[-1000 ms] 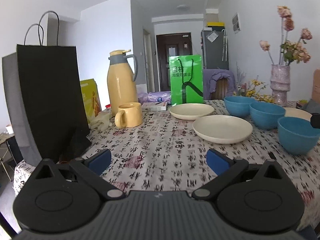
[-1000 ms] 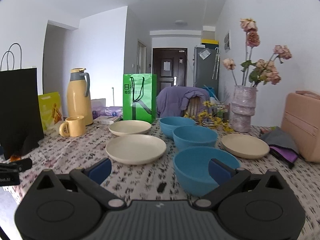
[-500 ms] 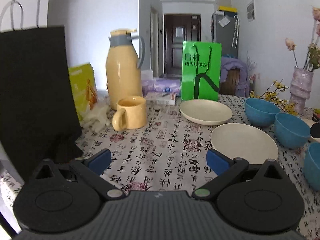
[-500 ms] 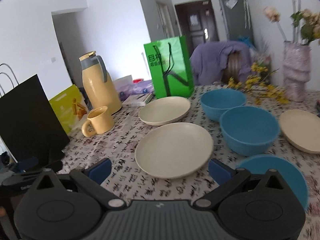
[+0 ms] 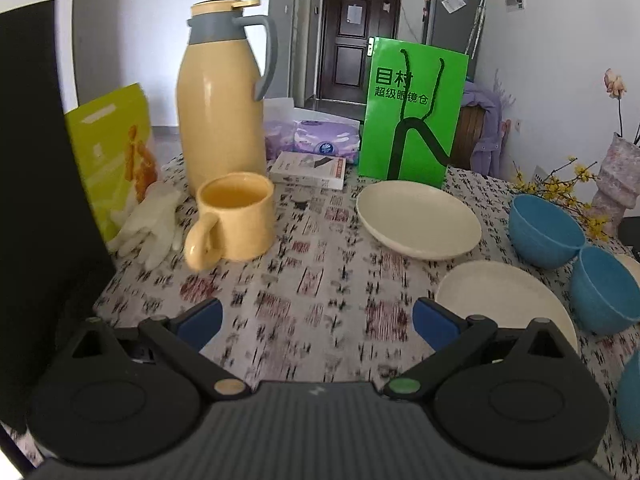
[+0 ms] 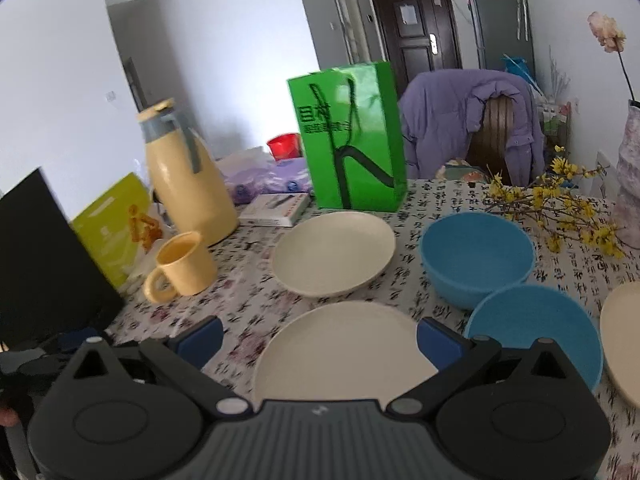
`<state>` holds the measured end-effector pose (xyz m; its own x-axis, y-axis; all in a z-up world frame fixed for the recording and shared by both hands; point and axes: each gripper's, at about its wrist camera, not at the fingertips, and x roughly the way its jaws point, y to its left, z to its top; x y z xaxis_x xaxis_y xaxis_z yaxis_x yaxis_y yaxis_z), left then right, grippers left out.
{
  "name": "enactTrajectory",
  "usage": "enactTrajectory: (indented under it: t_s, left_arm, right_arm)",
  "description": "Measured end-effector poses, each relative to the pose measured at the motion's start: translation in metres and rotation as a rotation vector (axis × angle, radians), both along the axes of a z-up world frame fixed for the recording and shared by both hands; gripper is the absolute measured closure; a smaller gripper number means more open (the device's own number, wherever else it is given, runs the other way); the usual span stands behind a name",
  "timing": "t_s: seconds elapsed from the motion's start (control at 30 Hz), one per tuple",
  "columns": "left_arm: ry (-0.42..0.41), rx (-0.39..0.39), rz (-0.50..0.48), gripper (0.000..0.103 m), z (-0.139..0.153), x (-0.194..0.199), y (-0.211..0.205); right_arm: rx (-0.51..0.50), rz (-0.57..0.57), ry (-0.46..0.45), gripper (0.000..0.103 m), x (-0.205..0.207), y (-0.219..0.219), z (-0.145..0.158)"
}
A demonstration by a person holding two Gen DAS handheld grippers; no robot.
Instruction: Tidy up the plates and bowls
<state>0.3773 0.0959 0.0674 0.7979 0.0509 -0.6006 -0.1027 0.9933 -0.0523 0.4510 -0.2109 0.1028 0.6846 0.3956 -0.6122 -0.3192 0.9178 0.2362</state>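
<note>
Both grippers are held wide apart at the jaws with nothing gripped between them. Held low over the patterned tablecloth (image 5: pixel 320 280), the left gripper (image 5: pixel 318 320) is seen with bare cloth between its blue pads, and the rim of the near cream plate (image 5: pixel 508 296) is found just beside its right pad. Beyond that plate, a second cream plate (image 5: pixel 418 220) is set in front of the green paper bag (image 5: pixel 412 116). Two blue bowls are placed to the right of the plates, the far blue bowl (image 5: pixel 544 232) and the near blue bowl (image 5: pixel 604 292), standing close beside each other; whether they touch cannot be told. A further blue shape is cut off at the right edge of the left wrist view. On the left of the table, a yellow mug (image 5: pixel 236 224) is stood in front of a tall yellow thermos jug (image 5: pixel 222 96), with a white glove (image 5: pixel 148 224) laid beside the mug and a black bag (image 5: pixel 40 184) standing at the edge. The right gripper (image 6: pixel 318 344) is positioned above the near cream plate (image 6: pixel 340 352), whose surface is seen between the spread fingers. From the right wrist view, the far plate (image 6: pixel 334 252), the far bowl (image 6: pixel 476 256) and the near bowl (image 6: pixel 536 328) are seen apart on the cloth, unstacked, and part of a third cream plate (image 6: pixel 624 336) is visible at the right edge.
</note>
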Motion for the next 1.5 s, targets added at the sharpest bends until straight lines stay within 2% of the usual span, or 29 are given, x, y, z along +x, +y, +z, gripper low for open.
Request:
enactTrajectory:
  t_s: [0.2, 0.37, 0.53, 0.63, 0.73, 0.83, 0.93, 1.0, 1.1, 1.2, 1.23, 1.27, 1.3, 1.33, 1.37, 1.4, 1.43, 1.47, 1.5]
  left_arm:
    - [0.044, -0.005, -0.015, 0.000, 0.005, 0.049, -0.003]
    - [0.111, -0.039, -0.037, 0.000, 0.005, 0.096, -0.005]
    - [0.241, -0.085, -0.037, 0.000, -0.003, 0.157, -0.003]
    - [0.298, -0.121, -0.057, 0.000, -0.008, 0.189, -0.007]
    - [0.294, -0.139, -0.094, 0.000, -0.015, 0.213, -0.013]
    - [0.261, -0.146, -0.069, 0.000, -0.023, 0.228, -0.015]
    - [0.249, -0.153, -0.043, 0.000, -0.034, 0.244, -0.014]
    - [0.218, -0.154, -0.030, 0.000, -0.042, 0.250, -0.013]
    - [0.172, -0.147, -0.006, 0.000, -0.057, 0.254, -0.013]
    - [0.167, -0.142, -0.013, 0.000, -0.071, 0.259, -0.014]
    - [0.176, -0.148, -0.001, 0.005, -0.075, 0.261, -0.012]
    - [0.186, -0.155, 0.013, 0.014, -0.079, 0.263, -0.011]
    - [0.193, -0.163, 0.021, 0.020, -0.083, 0.265, -0.009]
    - [0.205, -0.173, 0.023, 0.032, -0.087, 0.267, -0.007]
    - [0.219, -0.186, 0.020, 0.038, -0.090, 0.268, -0.006]
    - [0.231, -0.203, 0.013, 0.041, -0.094, 0.270, -0.005]
    - [0.217, -0.198, 0.012, 0.045, -0.095, 0.268, -0.006]
    - [0.207, -0.186, 0.008, 0.053, -0.095, 0.268, -0.008]
    - [0.211, -0.184, -0.001, 0.055, -0.096, 0.268, -0.009]
  right_arm:
    - [-0.071, -0.002, 0.164, 0.000, 0.061, 0.015, -0.005]
    - [-0.051, 0.006, 0.204, 0.000, 0.102, 0.023, -0.007]
    - [-0.081, -0.015, 0.191, 0.000, 0.157, 0.034, 0.000]
    - [-0.102, -0.042, 0.150, 0.000, 0.192, 0.038, 0.002]
    - [-0.085, -0.014, 0.141, 0.000, 0.221, 0.041, 0.000]
    - [-0.083, -0.011, 0.127, 0.001, 0.244, 0.046, -0.008]
    - [-0.093, -0.009, 0.150, 0.013, 0.266, 0.056, -0.027]
    - [-0.113, -0.004, 0.173, 0.029, 0.278, 0.064, -0.043]
    - [-0.172, -0.003, 0.193, 0.040, 0.286, 0.075, -0.069]
    - [-0.232, -0.009, 0.224, 0.051, 0.293, 0.079, -0.091]
    - [-0.242, -0.004, 0.235, 0.055, 0.294, 0.080, -0.097]
    - [-0.251, -0.001, 0.242, 0.061, 0.296, 0.080, -0.102]
    - [-0.257, 0.003, 0.245, 0.063, 0.297, 0.080, -0.105]
    - [-0.264, 0.011, 0.252, 0.065, 0.299, 0.081, -0.109]
    - [-0.271, 0.016, 0.258, 0.066, 0.300, 0.081, -0.111]
    - [-0.280, 0.020, 0.265, 0.067, 0.301, 0.082, -0.114]
    - [-0.285, 0.024, 0.272, 0.067, 0.302, 0.083, -0.117]
    - [-0.288, 0.026, 0.278, 0.068, 0.303, 0.084, -0.120]
    - [-0.292, 0.025, 0.286, 0.068, 0.304, 0.085, -0.123]
